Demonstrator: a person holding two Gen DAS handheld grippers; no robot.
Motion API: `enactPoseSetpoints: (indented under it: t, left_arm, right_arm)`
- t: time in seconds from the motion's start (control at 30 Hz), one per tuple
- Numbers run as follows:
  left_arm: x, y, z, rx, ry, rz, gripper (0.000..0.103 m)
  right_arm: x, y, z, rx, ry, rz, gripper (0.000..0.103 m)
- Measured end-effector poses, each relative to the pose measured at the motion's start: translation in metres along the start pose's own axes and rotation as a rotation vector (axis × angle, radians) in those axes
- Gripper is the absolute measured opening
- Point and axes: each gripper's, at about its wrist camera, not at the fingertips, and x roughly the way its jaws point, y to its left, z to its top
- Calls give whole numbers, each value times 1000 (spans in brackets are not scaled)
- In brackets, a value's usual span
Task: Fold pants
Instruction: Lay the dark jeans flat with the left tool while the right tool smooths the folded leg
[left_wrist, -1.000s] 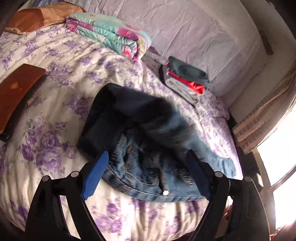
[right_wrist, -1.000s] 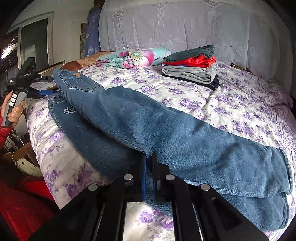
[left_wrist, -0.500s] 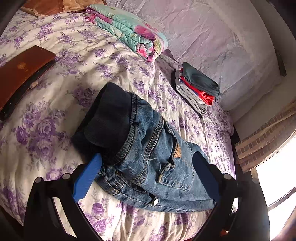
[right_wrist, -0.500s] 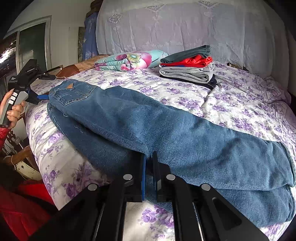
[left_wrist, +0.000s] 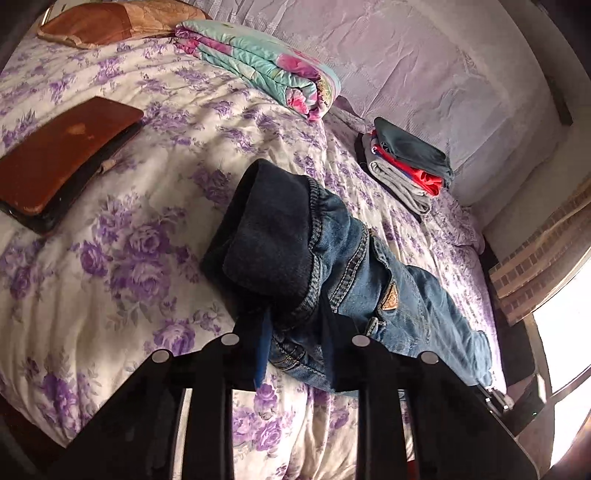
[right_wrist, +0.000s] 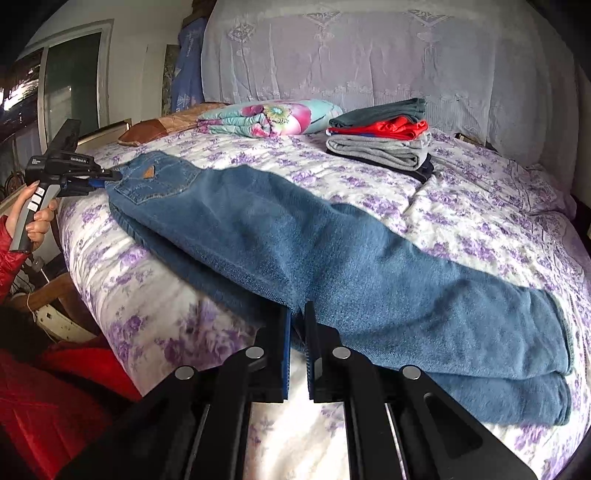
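Left gripper (left_wrist: 295, 332) fingers, wide apart a moment ago, now clenched on the jeans (right_wrist: 332, 251) waistband, right gripper (right_wrist: 296, 325) fingers clamped on the leg edge, one pair lying folded lengthwise along the floral bed (right_wrist: 461, 206), one clothes stack (right_wrist: 380, 136), one rolled quilt (right_wrist: 269, 118), window at left.

Lower layer of the folded blue denim pants (right_wrist: 229, 266): mostly covered by the upper leg, only its edge strip and hem end showing. Waistband corner of the pants: concealed between the 2 black fingers of the left gripper (left_wrist: 295, 343), pinched tight; the blue pad (left_wrist: 263, 347) on 1 finger is partly buried in cloth. Fold edge within the right gripper (right_wrist: 295, 325): hidden by its nearly touching fingers. Brown flat leather case (left_wrist: 62, 158): cut off at the left edge. Dark bottom garment of the folded clothes stack (right_wrist: 384, 142): largely covered. Person's red sleeve (right_wrist: 11, 251): cropped by the frame edge.
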Motion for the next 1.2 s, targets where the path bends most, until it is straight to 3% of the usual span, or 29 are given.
enactPoseSetpoints:
  t: [0.1,0.17,0.23,0.3,0.37,0.47,0.53,0.63,0.67,0.73,0.83,0.97,1.07,1.2]
  left_arm:
    - [-5,-1,0,-14,5,-8,24]
    - [-15,-11,-2,24,-26,61,32]
    - [-36,-31,-6,109,-115,173,33]
    - [-54,-55,-12,186,-180,206,39]
    - [-57,-79,-16,246,-190,176,55]
    - [-34,-127,-26,372,-140,100,67]
    - [-6,-156,-35,431,-104,61,74]
    - [46,-181,-49,454,-25,-5,94]
    - [66,-183,-56,460,10,-4,95]
    - [109,-176,-76,478,73,91,95]
    - [115,-186,-111,666,-37,208,98]
    - [109,-178,-111,638,-49,169,98]
    - [109,-177,-112,641,-54,167,98]
    - [110,-179,-111,644,-59,168,98]
  right_arm:
    - [5,0,-11,25,11,4,8]
    - [7,0,-11,20,16,-2,8]
    - [10,4,-12,-13,26,-22,8]
    - [13,11,-15,-56,30,-51,10]
    - [15,12,-16,-56,28,-59,11]
    - [14,6,-18,0,18,-32,11]
    - [13,1,-20,50,8,-9,11]
    - [9,-8,-19,130,7,35,14]
    - [3,-13,-17,158,6,60,22]
    - [-23,-31,-16,243,-56,88,33]
    - [-64,-79,-23,446,-156,60,42]
    - [-80,-153,-43,761,-160,-22,43]
    - [-70,-180,-49,865,-124,-41,43]
    - [-43,-206,-66,1039,-65,39,50]
